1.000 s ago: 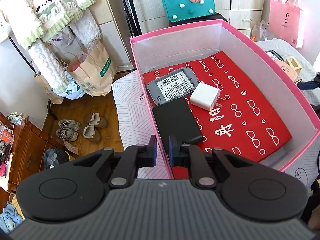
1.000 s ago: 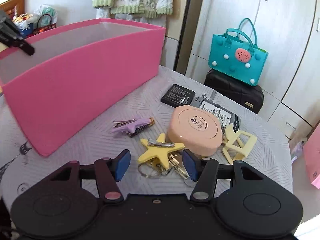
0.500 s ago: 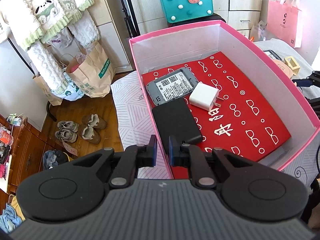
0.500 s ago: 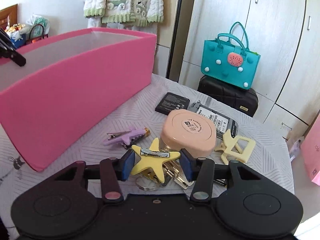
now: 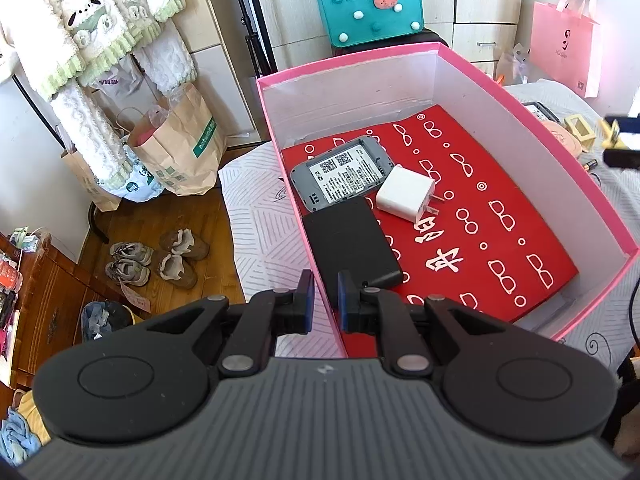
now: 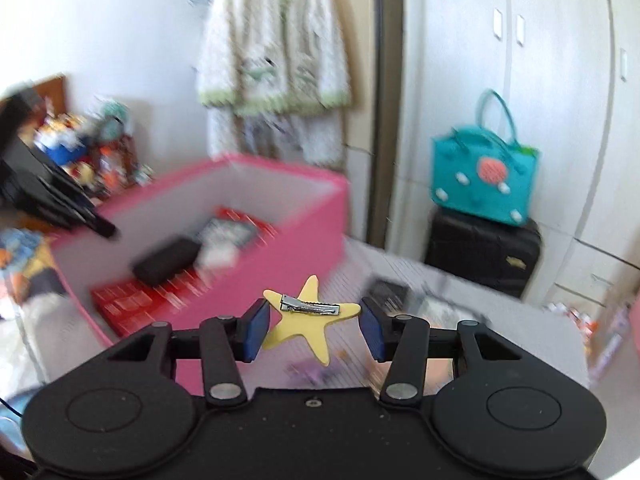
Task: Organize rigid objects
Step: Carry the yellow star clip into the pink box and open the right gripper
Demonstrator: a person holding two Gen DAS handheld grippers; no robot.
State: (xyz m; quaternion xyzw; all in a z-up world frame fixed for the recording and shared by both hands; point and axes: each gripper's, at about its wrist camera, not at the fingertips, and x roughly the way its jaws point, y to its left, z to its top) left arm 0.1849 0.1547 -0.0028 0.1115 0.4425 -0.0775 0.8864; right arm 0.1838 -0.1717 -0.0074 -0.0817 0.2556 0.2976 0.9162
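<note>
Lifted off the table since a second ago, the flat yellow star-shaped hair clip (image 6: pixel 307 317) now rides above the striped cloth, clamped by its side points in the right gripper (image 6: pixel 311 330), near the open pink cardboard box (image 6: pixel 280 248). Held only by those tips, it could twist free mid-swing. The left gripper (image 5: pixel 322 297) pinches the box's near wall, jaws nearly together, steadying it.
</note>
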